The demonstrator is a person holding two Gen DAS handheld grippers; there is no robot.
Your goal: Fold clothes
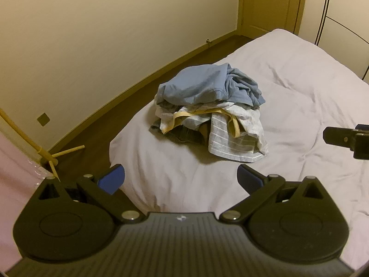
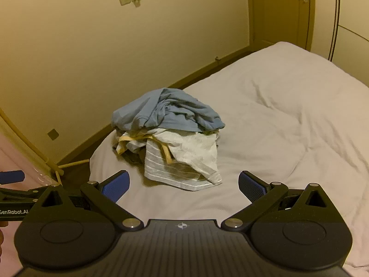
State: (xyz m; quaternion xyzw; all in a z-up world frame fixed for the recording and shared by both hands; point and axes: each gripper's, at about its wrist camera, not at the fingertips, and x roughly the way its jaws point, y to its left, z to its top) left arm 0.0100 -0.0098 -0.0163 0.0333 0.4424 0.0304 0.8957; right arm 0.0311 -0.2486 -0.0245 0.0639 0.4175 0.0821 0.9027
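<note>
— while both hover over the bed [image 1: 299, 87], how does the left hand-held gripper [image 1: 181, 180] stand?
— spread wide, gripping nothing.
— the clothes pile [image 1: 207, 110]?
— heaped near the bed's left edge, blue garment [image 2: 166, 110] on top, well ahead of both.
— and the right hand-held gripper [image 2: 184, 184]?
— wide too, empty.

Clothes pile [image 2: 168, 136] on white bed [image 2: 288, 120]

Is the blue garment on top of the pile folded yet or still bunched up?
Still bunched up: the blue garment sits crumpled in loose wrinkles atop the pile; both grippers are open, clear of it.
</note>
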